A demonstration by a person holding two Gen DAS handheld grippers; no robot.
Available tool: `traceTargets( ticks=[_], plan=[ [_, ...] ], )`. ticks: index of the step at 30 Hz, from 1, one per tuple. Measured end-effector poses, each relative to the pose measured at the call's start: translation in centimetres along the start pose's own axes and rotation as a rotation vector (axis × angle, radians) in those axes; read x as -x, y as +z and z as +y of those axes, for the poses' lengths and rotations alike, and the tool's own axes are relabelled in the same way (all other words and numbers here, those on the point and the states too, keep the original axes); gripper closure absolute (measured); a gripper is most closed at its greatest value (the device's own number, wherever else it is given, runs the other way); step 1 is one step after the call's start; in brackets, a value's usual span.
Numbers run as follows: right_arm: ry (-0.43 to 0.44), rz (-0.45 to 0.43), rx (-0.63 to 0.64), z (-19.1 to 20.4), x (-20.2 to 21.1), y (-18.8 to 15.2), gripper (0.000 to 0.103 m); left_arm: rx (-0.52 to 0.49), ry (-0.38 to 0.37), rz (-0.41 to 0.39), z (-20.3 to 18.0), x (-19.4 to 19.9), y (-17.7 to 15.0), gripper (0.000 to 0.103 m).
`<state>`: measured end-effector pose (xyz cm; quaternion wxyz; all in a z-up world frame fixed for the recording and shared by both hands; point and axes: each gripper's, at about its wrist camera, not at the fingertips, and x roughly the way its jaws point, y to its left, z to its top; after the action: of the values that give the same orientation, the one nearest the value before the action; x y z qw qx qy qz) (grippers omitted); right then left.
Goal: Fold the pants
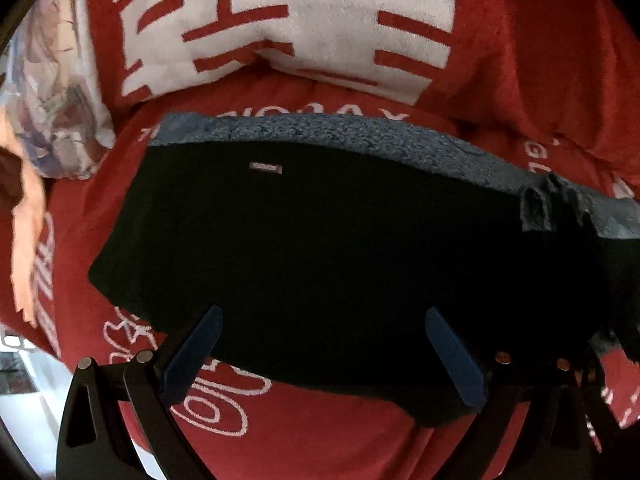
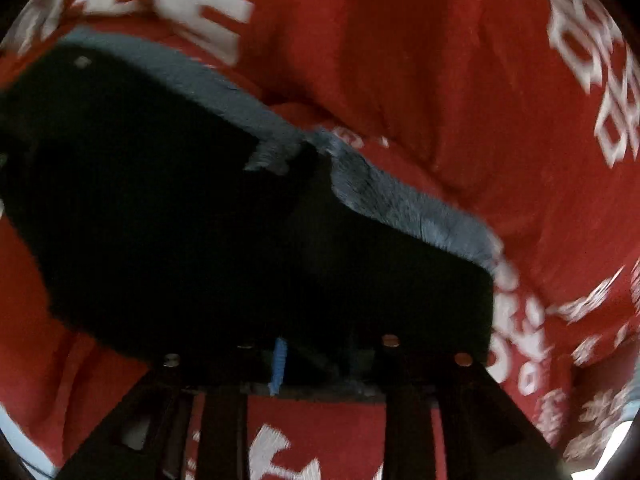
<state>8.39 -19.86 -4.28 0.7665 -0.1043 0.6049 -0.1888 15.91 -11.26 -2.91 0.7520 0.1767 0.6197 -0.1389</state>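
**Both sets of fingers over the folded pants on the red blanket**

My left fingers (image 1: 322, 346) stand wide apart, two blue pads (image 1: 196, 354) angled outward, with nothing between them but air. They hang above the near edge of the black pants (image 1: 320, 248), and I cannot see them touching the cloth.

My right fingers (image 2: 316, 360) are harder to read: the picture is smeared, and only one blue pad (image 2: 279, 364) shows clearly, at 6 o'clock, against the dark fabric (image 2: 208, 216). There is a gap beside it, but whether the pads press on the near hem I cannot tell.

Outward from the left fingers, the pants lie as a broad black slab across the middle of the view, running from 9 o'clock to 3 o'clock. A small pale label (image 1: 266, 167) sits on them toward 12 o'clock. Along the far edge a band of grey fleecy lining (image 1: 320, 130) shows, and at 3 o'clock it bunches into a rumpled flap (image 1: 548, 204).

In the right view the same pants stretch from 9 o'clock down to 4 o'clock, the grey lining (image 2: 404, 204) bordering their upper edge.

Under everything is a red blanket (image 1: 540, 60) with white lettering. At 12 o'clock in the left view sits a large white patch with red bars (image 1: 280, 12); at 10 o'clock lies a pale patterned cloth (image 1: 56, 92)
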Motion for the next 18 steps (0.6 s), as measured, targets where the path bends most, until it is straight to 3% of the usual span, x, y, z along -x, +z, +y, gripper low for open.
traceTargets(
  ticks=[2,4,7,9,11,12,14,16,18],
  plan=[
    [0.088,-0.028,-0.024,-0.9,2.7,-0.7,0.064,-0.017,-0.082,0.016,-0.6,0.2,0.3,0.000],
    [0.322,-0.064,-0.185,-4.6,4.7,-2.0,0.059,-0.052,-0.169,0.028,-2.3,0.7,0.7,0.000],
    [0.656,-0.022,-0.577,-11.5,2.5,-5.0,0.055,-0.105,-0.274,0.044,-5.4,1.8,1.1,0.000],
    [0.826,0.084,-0.901,-15.4,-1.7,-8.5,0.055,-0.125,-0.344,0.055,-7.5,2.0,1.4,0.000],
    [0.915,0.108,-1.088,-17.3,-4.4,-11.1,0.055,-0.146,-0.408,0.073,-9.9,1.6,1.7,0.004],
    [0.959,0.098,-1.139,-17.7,-5.1,-11.9,0.055,-0.156,-0.415,0.076,-10.8,1.4,1.8,0.014],
    [0.982,0.088,-1.188,-18.1,-5.9,-12.5,0.055,-0.182,-0.430,0.103,-12.9,0.9,1.8,0.026],
    [1.027,0.079,-1.244,-18.4,-6.7,-13.1,0.056,-0.199,-0.450,0.139,-14.6,0.1,1.5,0.046],
    [1.047,0.072,-1.284,-18.5,-7.1,-13.5,0.056,-0.218,-0.428,0.155,-15.3,-0.8,1.3,0.049]
  ],
)
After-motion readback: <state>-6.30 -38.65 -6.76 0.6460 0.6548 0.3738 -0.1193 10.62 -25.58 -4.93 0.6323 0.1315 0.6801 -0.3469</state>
